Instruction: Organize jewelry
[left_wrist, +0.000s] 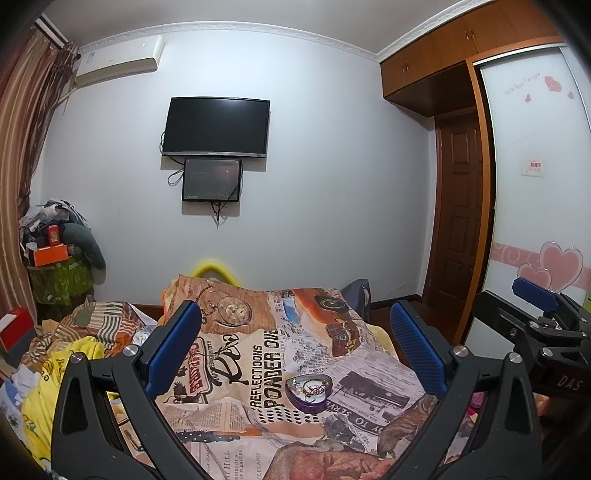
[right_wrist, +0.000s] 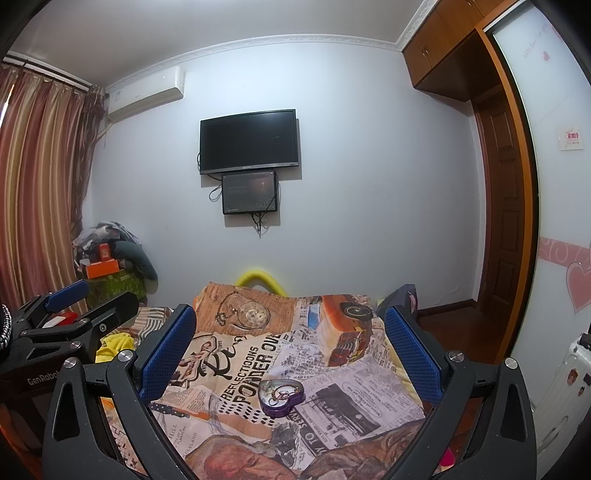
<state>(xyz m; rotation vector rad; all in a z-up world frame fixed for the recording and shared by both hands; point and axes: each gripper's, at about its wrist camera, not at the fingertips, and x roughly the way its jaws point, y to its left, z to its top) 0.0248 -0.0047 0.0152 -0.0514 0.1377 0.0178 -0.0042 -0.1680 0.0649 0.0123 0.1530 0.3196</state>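
Note:
A purple heart-shaped tin lies open on the newspaper-print bedspread, with jewelry tangled inside. It also shows in the right wrist view, holding the jewelry. My left gripper is open and empty, raised above the bed with the tin between and beyond its fingers. My right gripper is open and empty, likewise above the tin. The right gripper shows at the right edge of the left wrist view, and the left gripper shows at the left edge of the right wrist view.
Crumpled yellow clothes lie on the bed's left side. A red box sits at far left. A cluttered pile stands by the curtain. A TV hangs on the far wall. A wardrobe and door are right.

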